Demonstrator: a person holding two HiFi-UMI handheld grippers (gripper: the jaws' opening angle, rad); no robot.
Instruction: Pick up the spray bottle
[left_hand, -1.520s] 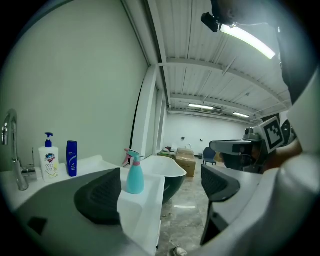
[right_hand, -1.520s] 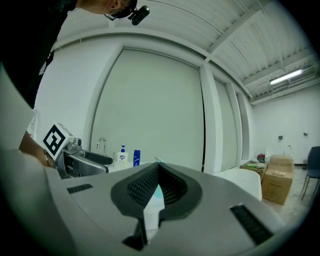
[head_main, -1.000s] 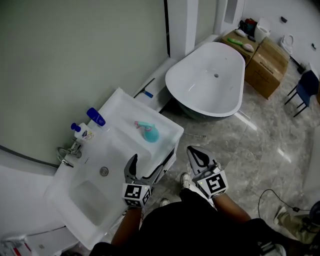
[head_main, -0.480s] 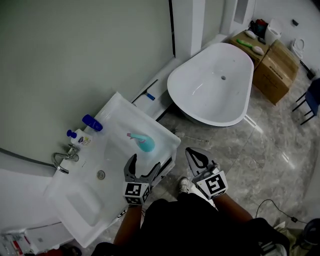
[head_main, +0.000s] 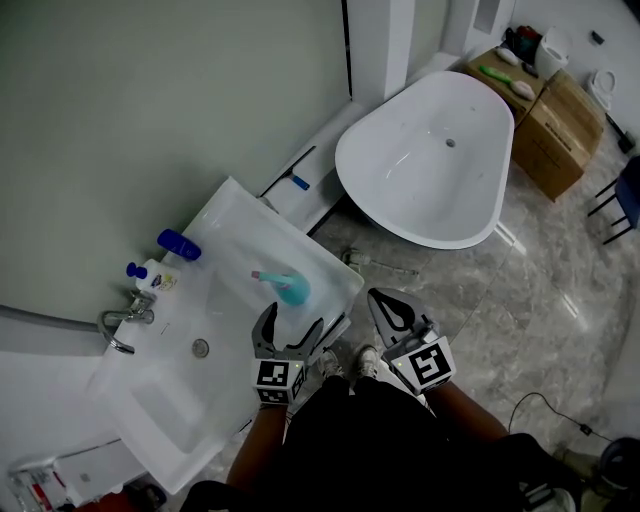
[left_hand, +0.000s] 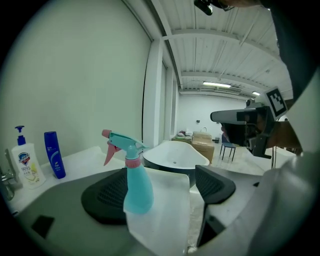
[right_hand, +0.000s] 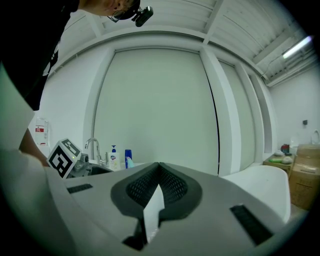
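The teal spray bottle (head_main: 291, 289) with a pink trigger stands upright on the white sink counter (head_main: 232, 222), near its front edge. My left gripper (head_main: 292, 321) is open right behind it, with the bottle just beyond its fingertips and untouched. In the left gripper view the bottle (left_hand: 135, 182) rises in front of the left pad, and the gripper (left_hand: 160, 192) has just been closing a little with nothing pressed between the pads. My right gripper (head_main: 392, 303) hangs shut and empty over the floor to the right; its tips (right_hand: 159, 169) meet in the right gripper view.
A blue bottle (head_main: 179, 244), a white pump bottle (head_main: 150, 277) and a tap (head_main: 118, 326) stand at the back of the sink. A white bathtub (head_main: 430, 155) lies beyond, with cardboard boxes (head_main: 560, 120) behind it. A cable lies on the marble floor (head_main: 540, 290).
My left gripper has moved forward to the spray bottle, and its jaws look slightly narrower. The right gripper stays shut beside it.
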